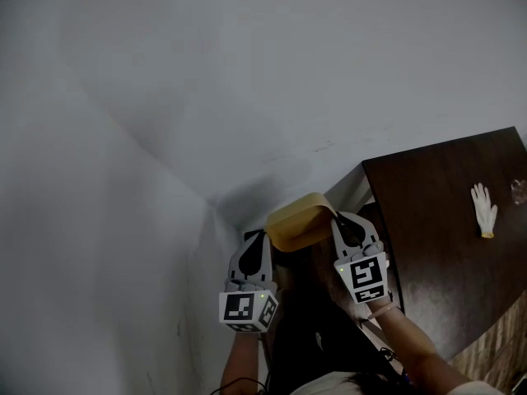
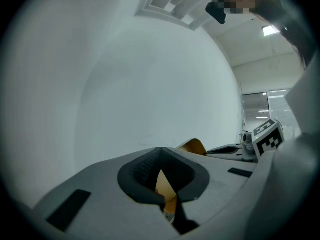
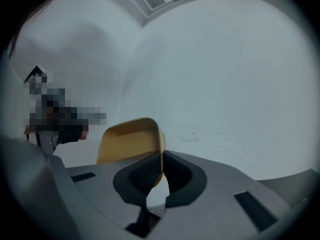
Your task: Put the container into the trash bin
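Observation:
I hold a tan, shallow paper container (image 1: 298,220) in the air in front of a white wall, one gripper on each side. My left gripper (image 1: 263,239) is shut on its left edge; in the left gripper view the tan rim (image 2: 164,186) sits pinched between the dark pads (image 2: 145,168). My right gripper (image 1: 338,220) is shut on the right edge. In the right gripper view the container (image 3: 127,140) rises tilted beyond the closed jaws of that gripper (image 3: 161,167). I cannot make out a trash bin in any view.
A dark brown table (image 1: 436,245) stands at the right, with a white glove (image 1: 484,210) lying on it. A white wall (image 1: 206,81) fills the rest. The person's arms and dark clothing (image 1: 313,336) are below the grippers.

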The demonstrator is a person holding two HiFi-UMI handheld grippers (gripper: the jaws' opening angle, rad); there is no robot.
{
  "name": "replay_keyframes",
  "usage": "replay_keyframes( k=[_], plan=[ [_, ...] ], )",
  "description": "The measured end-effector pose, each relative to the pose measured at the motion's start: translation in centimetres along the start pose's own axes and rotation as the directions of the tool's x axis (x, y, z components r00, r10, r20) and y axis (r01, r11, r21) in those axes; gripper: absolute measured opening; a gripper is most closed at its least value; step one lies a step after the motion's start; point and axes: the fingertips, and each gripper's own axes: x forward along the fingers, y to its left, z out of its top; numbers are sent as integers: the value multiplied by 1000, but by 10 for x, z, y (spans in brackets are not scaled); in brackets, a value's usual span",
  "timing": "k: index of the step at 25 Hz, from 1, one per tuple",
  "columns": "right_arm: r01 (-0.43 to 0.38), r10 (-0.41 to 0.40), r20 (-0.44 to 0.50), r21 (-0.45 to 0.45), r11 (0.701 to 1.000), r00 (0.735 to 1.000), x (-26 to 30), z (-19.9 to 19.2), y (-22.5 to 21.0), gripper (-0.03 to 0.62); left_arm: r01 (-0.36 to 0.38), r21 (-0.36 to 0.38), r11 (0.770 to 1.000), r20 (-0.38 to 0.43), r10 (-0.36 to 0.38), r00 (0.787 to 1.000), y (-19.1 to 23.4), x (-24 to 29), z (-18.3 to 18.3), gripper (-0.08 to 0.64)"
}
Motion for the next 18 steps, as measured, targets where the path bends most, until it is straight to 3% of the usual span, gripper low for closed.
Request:
replay_keyframes(
  k=[18],
  plan=[
    [-134, 116, -146, -122, 983, 983, 101, -102, 41, 18, -123, -114, 986, -79, 115, 990, 81, 37, -118, 20]
  ],
)
